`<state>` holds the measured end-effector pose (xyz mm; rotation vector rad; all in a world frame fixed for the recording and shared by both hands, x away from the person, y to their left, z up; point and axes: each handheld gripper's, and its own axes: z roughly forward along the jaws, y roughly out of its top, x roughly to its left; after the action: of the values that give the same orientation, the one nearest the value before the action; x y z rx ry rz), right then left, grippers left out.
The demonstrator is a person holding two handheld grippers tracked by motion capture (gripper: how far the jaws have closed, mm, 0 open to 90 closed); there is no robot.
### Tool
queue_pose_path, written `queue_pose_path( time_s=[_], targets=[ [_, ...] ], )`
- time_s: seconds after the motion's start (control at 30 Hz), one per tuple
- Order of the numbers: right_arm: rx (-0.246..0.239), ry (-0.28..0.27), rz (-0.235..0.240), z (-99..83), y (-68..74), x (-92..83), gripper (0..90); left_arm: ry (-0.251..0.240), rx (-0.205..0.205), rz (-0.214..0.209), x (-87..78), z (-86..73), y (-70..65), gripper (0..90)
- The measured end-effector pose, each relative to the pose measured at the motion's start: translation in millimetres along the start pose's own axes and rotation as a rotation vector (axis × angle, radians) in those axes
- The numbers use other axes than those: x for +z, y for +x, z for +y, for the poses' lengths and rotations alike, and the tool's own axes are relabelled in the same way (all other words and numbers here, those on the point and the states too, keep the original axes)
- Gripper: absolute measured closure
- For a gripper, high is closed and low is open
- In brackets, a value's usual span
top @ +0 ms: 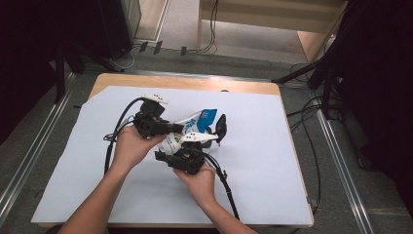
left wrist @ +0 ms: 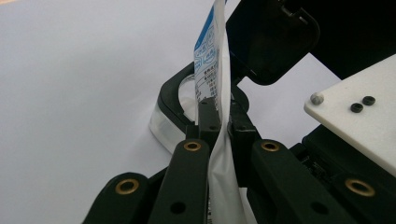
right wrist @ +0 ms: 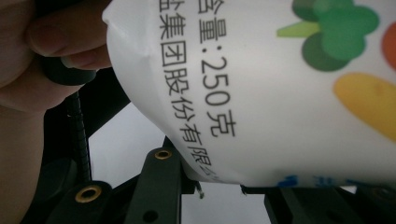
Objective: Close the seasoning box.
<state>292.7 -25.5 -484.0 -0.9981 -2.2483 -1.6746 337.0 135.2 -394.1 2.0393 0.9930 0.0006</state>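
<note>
White pouch (top: 195,124) pinched by left gripper (top: 168,129) (hands close together).

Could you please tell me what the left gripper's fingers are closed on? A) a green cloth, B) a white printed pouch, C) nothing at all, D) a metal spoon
B: in the left gripper view the left gripper pinches the white printed pouch edge-on between its black fingers.

Clearance: obstruction at table centre

White sheet (top: 272,161) lies bare on all sides; the pouch (top: 197,122), an open black-lidded container (top: 219,127) and both grippers crowd the middle.
</note>
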Motion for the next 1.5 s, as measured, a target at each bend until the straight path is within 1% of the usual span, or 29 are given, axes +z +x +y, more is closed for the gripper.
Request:
queue_pose_path(
  time_s=[0.23,0.33,0.47,0.53,0.6,0.67,0.77,0.87,0.93,1.07,1.5],
  targets=[
    [-0.002,0.006,0.005,1.6,-0.4,-0.2,75.2,-0.013,-0.004,0.005,0.4,-0.2,-0.6,87.9],
    [0.002,-0.001,0.013,2.2,-1.6,0.3,75.6,-0.016,-0.004,0.014,0.1,0.0,-0.6,87.5],
    [0.015,-0.005,0.025,2.5,-2.8,0.5,76.6,-0.022,0.0,0.014,1.0,-0.3,-1.3,86.9],
    [0.017,-0.007,0.03,2.6,-3.1,0.4,76.9,-0.026,0.002,0.009,0.8,-0.5,-1.2,86.5],
    [0.017,-0.01,0.033,2.7,-3.5,0.3,77.0,-0.03,0.003,0.012,0.6,-0.4,-0.7,85.6],
    [0.019,-0.013,0.038,3.2,-3.6,0.0,77.0,-0.036,-0.005,0.012,0.5,-0.6,-0.4,84.9],
    [0.018,-0.014,0.042,3.6,-3.5,0.0,77.2,-0.04,-0.005,0.009,-0.1,-0.8,-1.2,84.6],
    [0.018,-0.013,0.047,3.8,-4.0,0.4,77.3,-0.041,0.005,0.017,-1.0,-0.8,-1.7,84.7],
    [0.02,-0.011,0.051,4.4,-4.0,0.4,77.3,-0.048,0.004,0.017,-1.6,-0.7,-2.2,84.8],
    [0.018,-0.009,0.055,5.3,-4.2,0.7,77.3,-0.044,0.003,0.026,-2.4,-0.9,-2.6,84.9],
    [0.02,0.001,0.06,6.3,-4.7,1.7,77.5,-0.044,-0.004,0.028,-1.5,-1.7,-1.2,84.8]
  ],
)
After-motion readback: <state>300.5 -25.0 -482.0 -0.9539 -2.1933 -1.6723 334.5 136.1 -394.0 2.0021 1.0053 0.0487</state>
